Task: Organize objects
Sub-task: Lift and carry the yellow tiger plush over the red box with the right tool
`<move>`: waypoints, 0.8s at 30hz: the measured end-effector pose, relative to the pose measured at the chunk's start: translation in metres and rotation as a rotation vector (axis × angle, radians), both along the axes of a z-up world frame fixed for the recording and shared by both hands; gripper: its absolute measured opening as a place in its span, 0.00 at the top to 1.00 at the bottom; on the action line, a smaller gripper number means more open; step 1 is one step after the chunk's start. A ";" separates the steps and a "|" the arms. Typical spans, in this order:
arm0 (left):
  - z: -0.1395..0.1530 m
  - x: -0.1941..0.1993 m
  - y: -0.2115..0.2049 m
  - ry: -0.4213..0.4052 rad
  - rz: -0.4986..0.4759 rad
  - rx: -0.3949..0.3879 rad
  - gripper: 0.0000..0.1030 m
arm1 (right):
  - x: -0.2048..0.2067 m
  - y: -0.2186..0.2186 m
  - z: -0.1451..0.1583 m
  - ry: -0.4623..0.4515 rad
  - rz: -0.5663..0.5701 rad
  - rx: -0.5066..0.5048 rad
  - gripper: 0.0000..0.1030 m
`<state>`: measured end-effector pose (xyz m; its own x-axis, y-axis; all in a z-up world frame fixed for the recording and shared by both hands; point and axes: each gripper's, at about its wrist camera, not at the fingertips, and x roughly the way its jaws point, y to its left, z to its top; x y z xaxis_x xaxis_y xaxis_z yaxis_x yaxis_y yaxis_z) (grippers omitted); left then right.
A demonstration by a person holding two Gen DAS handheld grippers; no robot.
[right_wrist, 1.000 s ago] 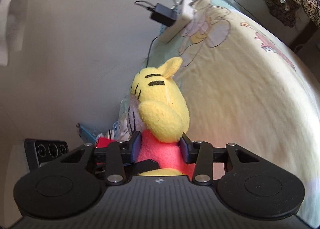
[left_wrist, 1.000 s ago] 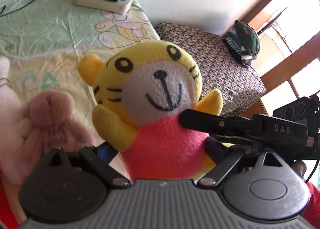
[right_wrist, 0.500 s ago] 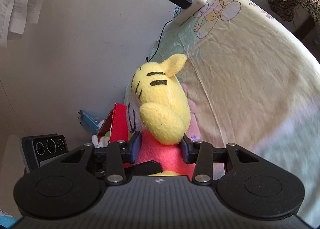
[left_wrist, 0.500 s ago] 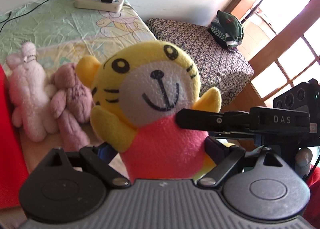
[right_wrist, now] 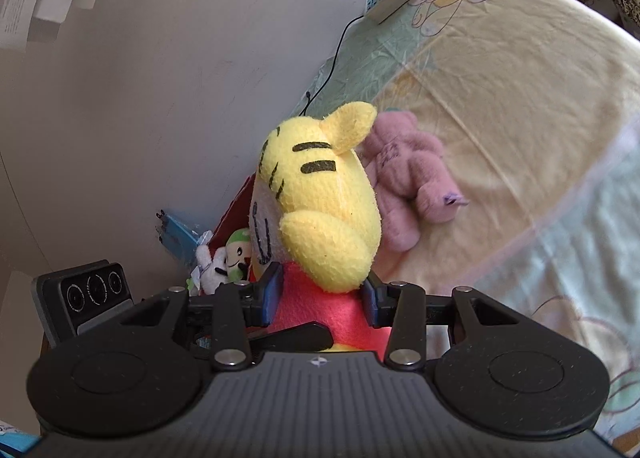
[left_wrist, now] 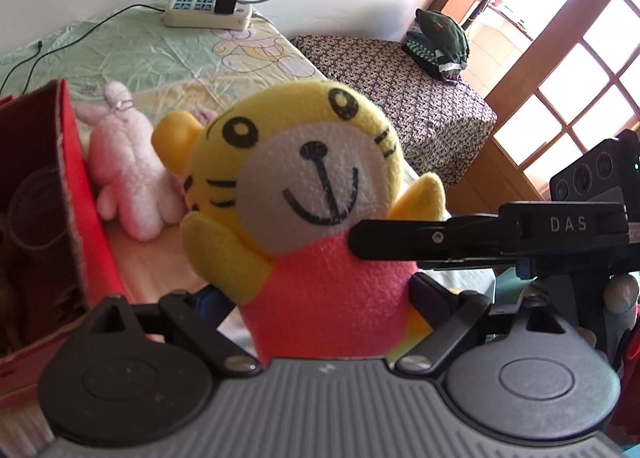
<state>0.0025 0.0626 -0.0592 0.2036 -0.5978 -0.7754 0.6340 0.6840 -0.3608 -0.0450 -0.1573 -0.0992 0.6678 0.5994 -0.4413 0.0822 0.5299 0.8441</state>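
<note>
Both grippers pinch the tiger plush above the bed

The left gripper [left_wrist: 320,298] and the right gripper [right_wrist: 320,298] each clamp the pink body of the yellow tiger plush [left_wrist: 304,194], crossing at right angles, probably to steady the soft toy. It hangs over the bed sheet [right_wrist: 500,106], beside the red box [left_wrist: 76,194], likely its destination; a pink rabbit [left_wrist: 128,162] lies just beyond.
</note>
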 end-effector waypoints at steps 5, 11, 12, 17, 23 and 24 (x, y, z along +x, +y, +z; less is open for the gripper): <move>0.006 -0.012 0.030 -0.021 -0.026 -0.014 0.12 | -0.010 0.029 0.008 -0.016 0.005 -0.008 0.58; 0.022 -0.020 0.064 -0.079 -0.042 -0.037 0.11 | -0.018 0.058 0.020 -0.073 -0.003 0.008 0.58; 0.025 -0.021 0.070 -0.092 -0.043 -0.043 0.11 | -0.018 0.063 0.022 -0.087 -0.001 0.010 0.58; 0.035 -0.022 0.098 -0.146 -0.027 -0.062 0.09 | -0.010 0.091 0.034 -0.146 0.029 0.005 0.58; 0.042 -0.010 0.132 -0.162 0.023 -0.090 0.09 | 0.009 0.118 0.044 -0.192 0.078 -0.007 0.58; 0.042 -0.007 0.136 -0.163 0.034 -0.095 0.09 | 0.013 0.122 0.046 -0.198 0.085 -0.008 0.58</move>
<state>-0.0047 0.1990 -0.0170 0.3432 -0.6574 -0.6709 0.6665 0.6737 -0.3193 -0.0316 -0.0350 -0.0533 0.6893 0.6543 -0.3111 -0.1302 0.5343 0.8352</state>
